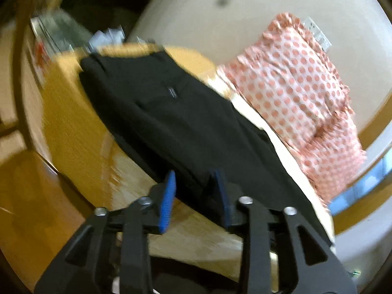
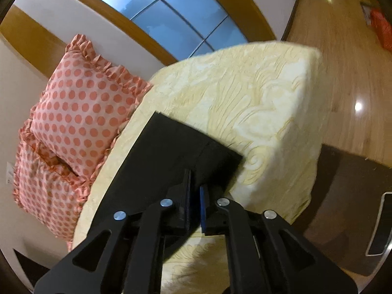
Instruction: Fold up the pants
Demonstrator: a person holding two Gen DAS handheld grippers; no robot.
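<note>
The black pants point(image 1: 171, 112) lie stretched along the cream bed, waistband end at the far upper left in the left wrist view. My left gripper point(image 1: 196, 183) has its blue pads point(image 1: 169, 196) spread apart, with a fold of the black cloth between them; the view is blurred. In the right wrist view the hem end of the pants point(image 2: 171, 152) lies on the patterned cream bedspread point(image 2: 257, 103). My right gripper point(image 2: 195, 196) is shut on the pants' edge, pads nearly together.
Two pink polka-dot pillows point(image 2: 80, 103) lean against the white wall at the head of the bed, also in the left wrist view point(image 1: 301, 85). Wooden floor point(image 2: 348, 73) surrounds the bed. A window point(image 2: 176, 17) is behind. Dark furniture point(image 2: 355, 191) stands to the right.
</note>
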